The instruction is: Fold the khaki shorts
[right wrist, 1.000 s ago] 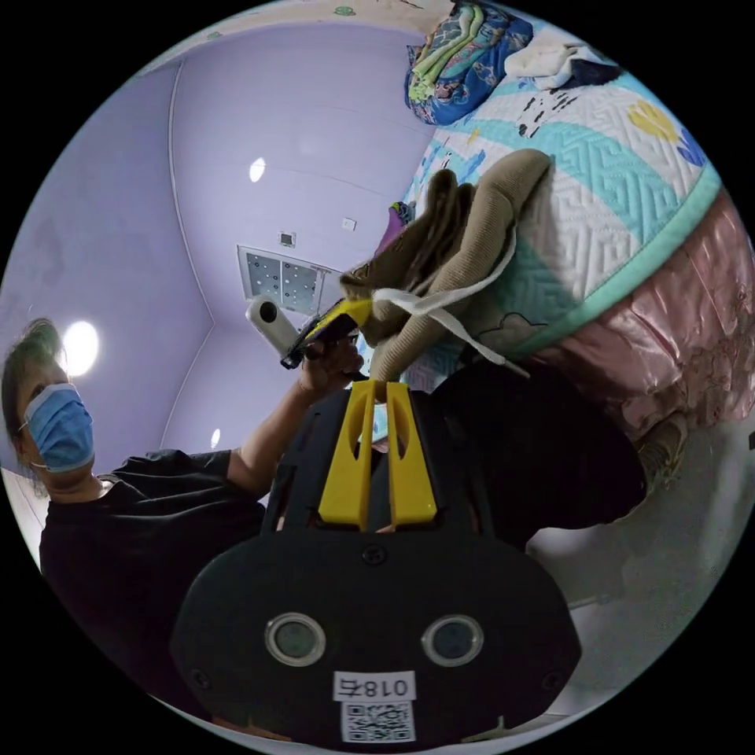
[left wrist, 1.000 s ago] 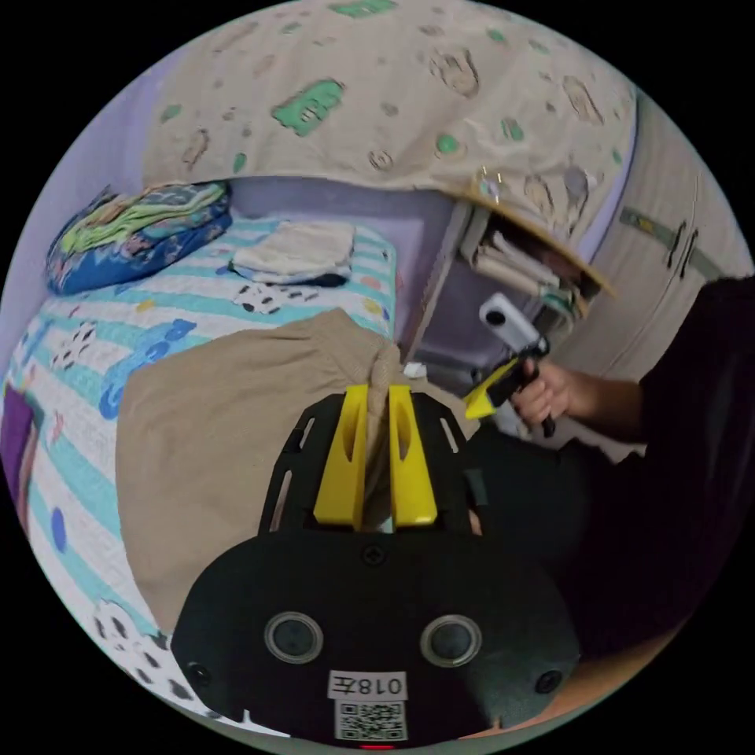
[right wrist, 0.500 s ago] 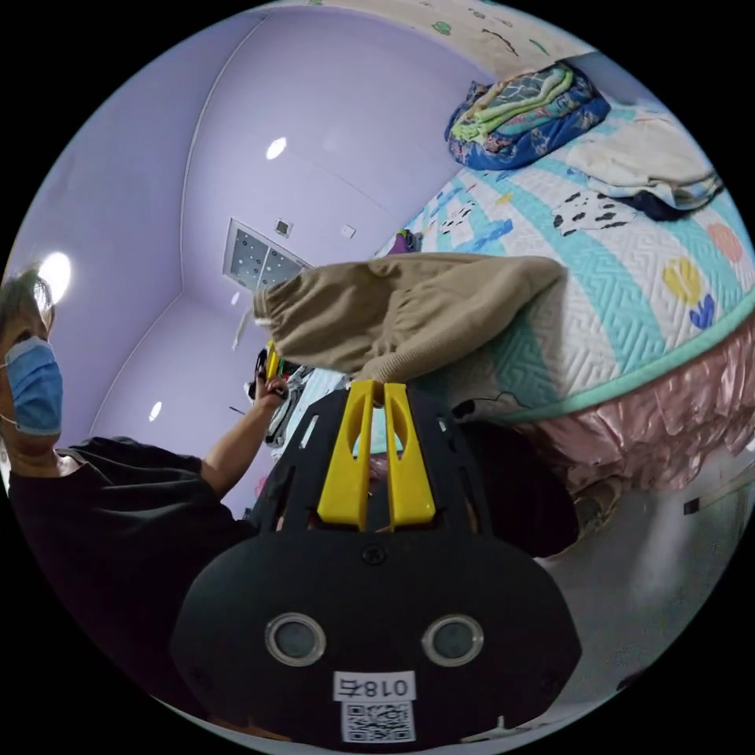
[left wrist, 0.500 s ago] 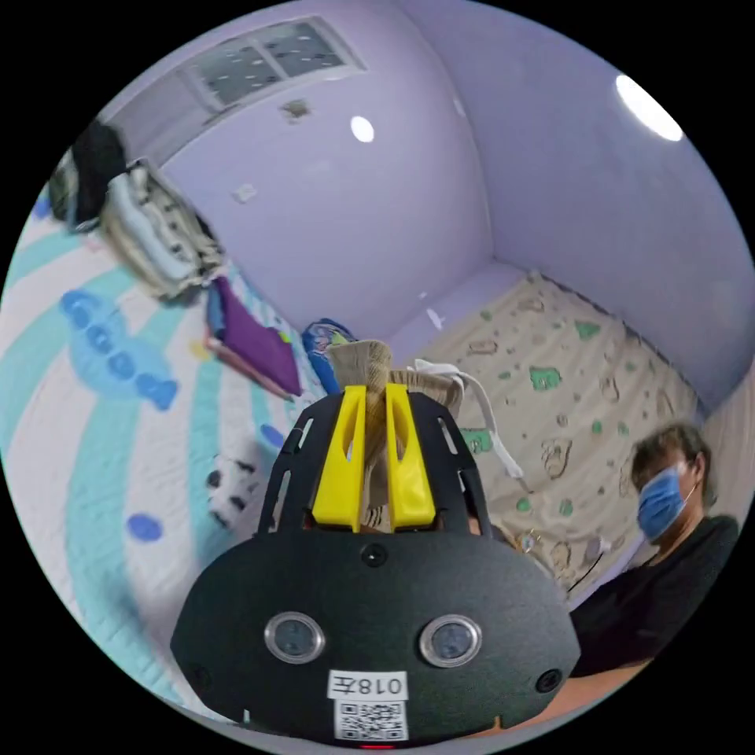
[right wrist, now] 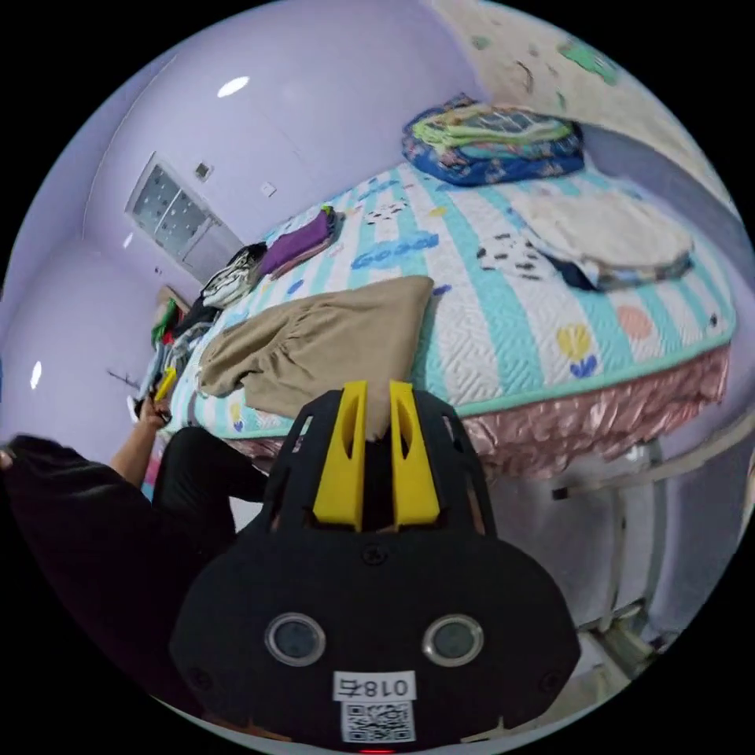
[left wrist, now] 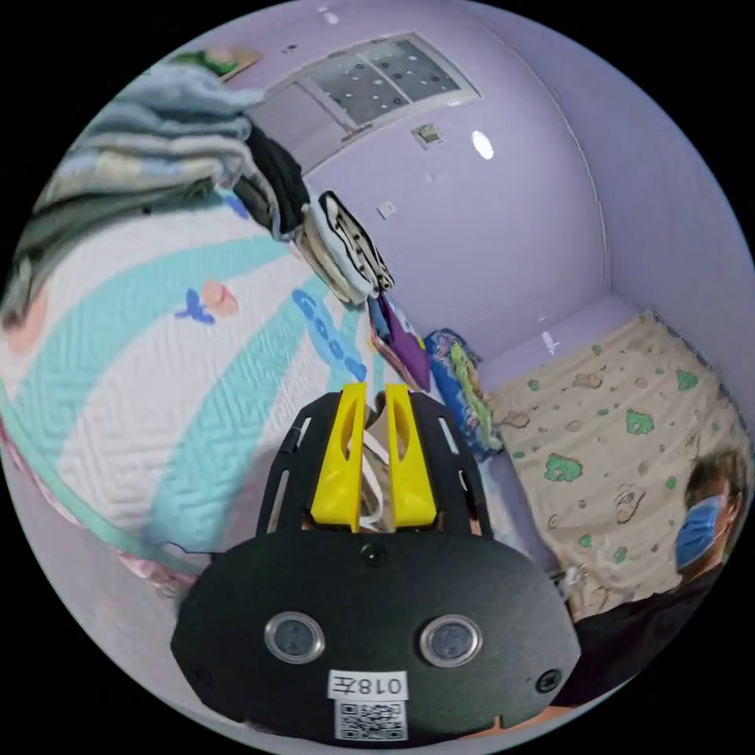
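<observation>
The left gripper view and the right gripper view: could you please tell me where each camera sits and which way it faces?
Left gripper view: rides on the left hand-held gripper, low beside the bed, facing along the quilt toward the purple wall; the person's masked head and black top show at right.
Right gripper view: rides on the right hand-held gripper, beside the bed, facing across it at the khaki shorts; an arm and black clothing show at left.
Shared: the striped quilt, blue bundle, purple wall.

print: quilt [right wrist: 487,314] | blue lettering, blurred | reads: perhaps "Good"
</observation>
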Available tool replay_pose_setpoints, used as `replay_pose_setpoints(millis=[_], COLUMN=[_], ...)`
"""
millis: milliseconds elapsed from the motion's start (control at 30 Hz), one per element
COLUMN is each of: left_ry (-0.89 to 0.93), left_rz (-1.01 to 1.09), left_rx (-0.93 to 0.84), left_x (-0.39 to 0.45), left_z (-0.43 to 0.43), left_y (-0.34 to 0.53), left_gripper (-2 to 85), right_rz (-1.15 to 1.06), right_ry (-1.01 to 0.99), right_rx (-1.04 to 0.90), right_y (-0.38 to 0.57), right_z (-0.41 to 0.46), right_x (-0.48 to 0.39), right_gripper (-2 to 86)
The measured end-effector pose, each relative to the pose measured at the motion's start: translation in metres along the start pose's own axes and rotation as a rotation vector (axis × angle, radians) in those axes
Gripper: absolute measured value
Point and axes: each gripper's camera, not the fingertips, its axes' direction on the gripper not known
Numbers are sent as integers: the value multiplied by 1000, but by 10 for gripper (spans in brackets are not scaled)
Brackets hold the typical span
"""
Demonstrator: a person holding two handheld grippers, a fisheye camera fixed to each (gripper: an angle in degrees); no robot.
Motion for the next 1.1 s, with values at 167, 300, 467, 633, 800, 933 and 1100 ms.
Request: replay_pose_setpoints(millis=[167,300,467,633,800,933,1100], left_ry=[-168,-282,-357,-479,-377,-283,-234], left_rz=[331,498,557,572,573,615,608], left_rx=[-230,-368,-647,-722,-539,-313,-51], left_x=[59,90,97,91,96,104,96], left_z=[56,118,203,216,146,43,-96], left_y=[-25,-34,-41,-27,-26,-18,-2], left_gripper=[67,93,132,114,99,82,78], right_rz=[-363,-632,-736,-569,-184,22,98], right_ry=[-25,128,260,154,-158,-291,-268], right_rx=[-107,-179,-318,-253,26,297,540], right_y=[-17,-20,-15,-14,-17,9,48], right_z=[84,168,230,200,91,5,-77], right_x=[-128,-228,-260,-235,-140,-73,-43], right_gripper=[105,125,113,52,49,47,48])
